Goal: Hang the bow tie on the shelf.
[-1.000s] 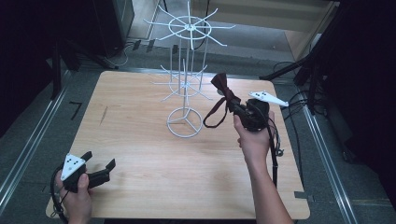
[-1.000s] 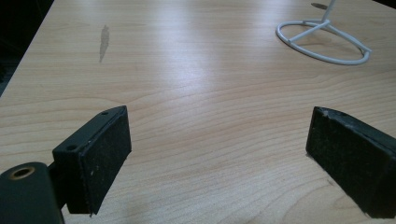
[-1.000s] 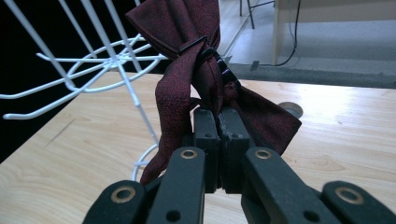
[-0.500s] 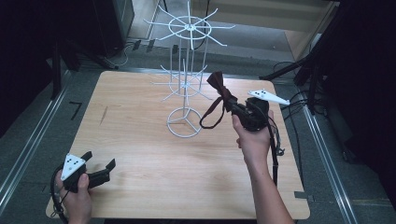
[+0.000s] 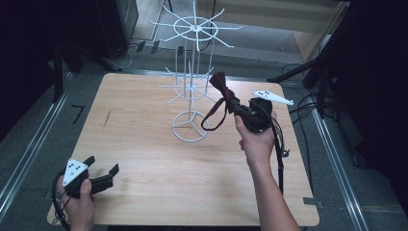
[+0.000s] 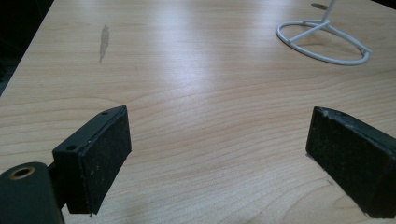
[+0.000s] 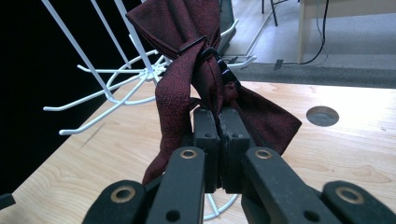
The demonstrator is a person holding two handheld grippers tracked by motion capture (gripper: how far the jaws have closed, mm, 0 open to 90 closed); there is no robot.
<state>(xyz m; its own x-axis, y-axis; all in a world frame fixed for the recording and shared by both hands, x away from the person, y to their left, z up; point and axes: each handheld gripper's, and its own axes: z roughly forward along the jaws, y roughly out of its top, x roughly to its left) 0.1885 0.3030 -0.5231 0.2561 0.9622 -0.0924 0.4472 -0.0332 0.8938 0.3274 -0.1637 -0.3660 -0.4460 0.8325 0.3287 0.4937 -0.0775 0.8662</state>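
1. Burgundy fabric is hanging in the air: a bow tie (image 5: 223,94) with its neck strap looping below, raised above the counter (image 5: 144,144) just beside the white wire display rack (image 5: 192,86).
2. Judging from this, the hanging step is under way; the next move is likely calling for threading the strap over one of the rack's lower prongs.
3. Right hand-held gripper (image 7: 215,122) is clamping the tie's fabric, jaws pressed together on it.
4. Left hand-held gripper (image 5: 103,174) is resting low at the counter's near left corner, jaws spread wide apart, gripping nothing, well apart from the rack's ring base (image 6: 324,39).
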